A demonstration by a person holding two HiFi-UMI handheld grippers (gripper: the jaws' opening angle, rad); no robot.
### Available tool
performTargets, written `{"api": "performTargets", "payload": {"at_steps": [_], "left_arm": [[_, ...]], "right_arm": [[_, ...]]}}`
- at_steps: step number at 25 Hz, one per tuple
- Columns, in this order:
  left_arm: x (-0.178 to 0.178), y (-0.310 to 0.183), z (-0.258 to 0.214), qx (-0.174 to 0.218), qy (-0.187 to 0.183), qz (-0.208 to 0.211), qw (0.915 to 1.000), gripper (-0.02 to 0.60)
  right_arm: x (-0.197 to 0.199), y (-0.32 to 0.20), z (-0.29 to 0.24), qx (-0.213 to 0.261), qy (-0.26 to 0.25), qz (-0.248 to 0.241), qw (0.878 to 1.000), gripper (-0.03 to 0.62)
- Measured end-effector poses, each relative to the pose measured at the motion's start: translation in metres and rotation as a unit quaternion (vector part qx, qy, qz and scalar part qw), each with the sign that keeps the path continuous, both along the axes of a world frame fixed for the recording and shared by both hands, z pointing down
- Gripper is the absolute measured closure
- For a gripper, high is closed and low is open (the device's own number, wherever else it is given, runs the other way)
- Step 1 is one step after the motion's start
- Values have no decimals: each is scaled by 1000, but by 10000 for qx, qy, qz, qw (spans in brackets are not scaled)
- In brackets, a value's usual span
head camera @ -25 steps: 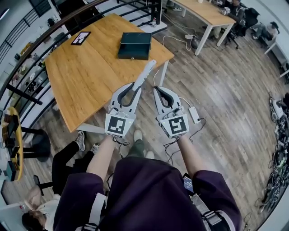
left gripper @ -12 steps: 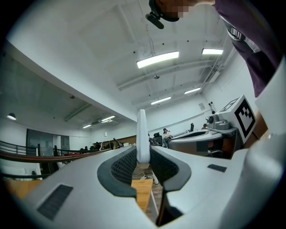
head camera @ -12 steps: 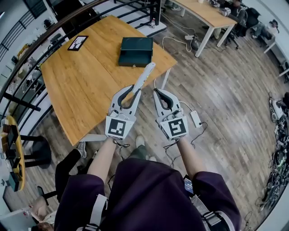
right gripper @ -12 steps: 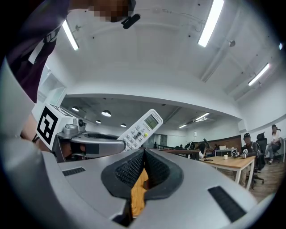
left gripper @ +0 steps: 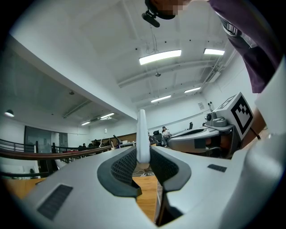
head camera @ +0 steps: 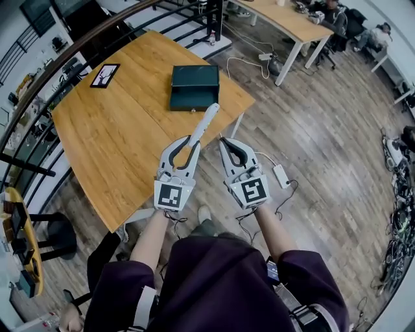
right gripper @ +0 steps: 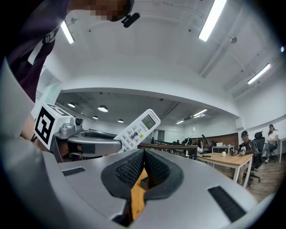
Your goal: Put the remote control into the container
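Note:
A long white remote control point(head camera: 205, 120) sticks out forward from my left gripper point(head camera: 193, 137), whose jaws are shut on its near end. In the left gripper view the remote point(left gripper: 142, 137) stands edge-on between the pads. In the right gripper view the remote point(right gripper: 138, 130) shows its buttons and screen. The container, a dark green box point(head camera: 194, 87), lies on the wooden table point(head camera: 123, 130) just beyond the remote's tip. My right gripper point(head camera: 224, 140) is beside the left one, over the table's edge, shut with nothing in it.
A small framed tablet point(head camera: 105, 75) lies at the table's far left. A white power strip point(head camera: 283, 176) with cables lies on the wooden floor to the right. A railing runs behind the table. A second table point(head camera: 292, 19) with seated people stands at the back right.
The table and green box have come nearer in the head view as both grippers moved forward together. The left gripper still holds the remote, and the right stays shut.

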State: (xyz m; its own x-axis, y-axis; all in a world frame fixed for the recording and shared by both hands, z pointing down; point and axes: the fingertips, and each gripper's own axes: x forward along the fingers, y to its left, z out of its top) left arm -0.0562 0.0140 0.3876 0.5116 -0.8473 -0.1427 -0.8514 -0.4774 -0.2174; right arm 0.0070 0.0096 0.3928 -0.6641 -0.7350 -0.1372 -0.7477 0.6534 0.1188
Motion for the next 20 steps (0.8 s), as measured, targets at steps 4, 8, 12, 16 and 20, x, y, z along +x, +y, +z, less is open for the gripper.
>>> {"api": "performTargets", "payload": {"at_steps": [4,8,12,16,20], "left_arm": [[-13,-17,0,-49,2,48,10000,484],[-22,-30,9,-282,-138,47,9995,484],[-23,-42,11,-347,-94,42,9993,483],[-24,-55,19,-538,-211,19,9983,483],[-30,-67,22,-525,-178,14,9985,485]], "right_arm": [[-7,-14,5,-115,97,121,9998,577],[-15,-25,1,-52,45,156,9999,577],[-12,-38,7,-146,121,205,9996,577],[-11,-53,9,-221,137,235,9994,577],[-18,-67,7,-115,47,195,9997,577]]}}
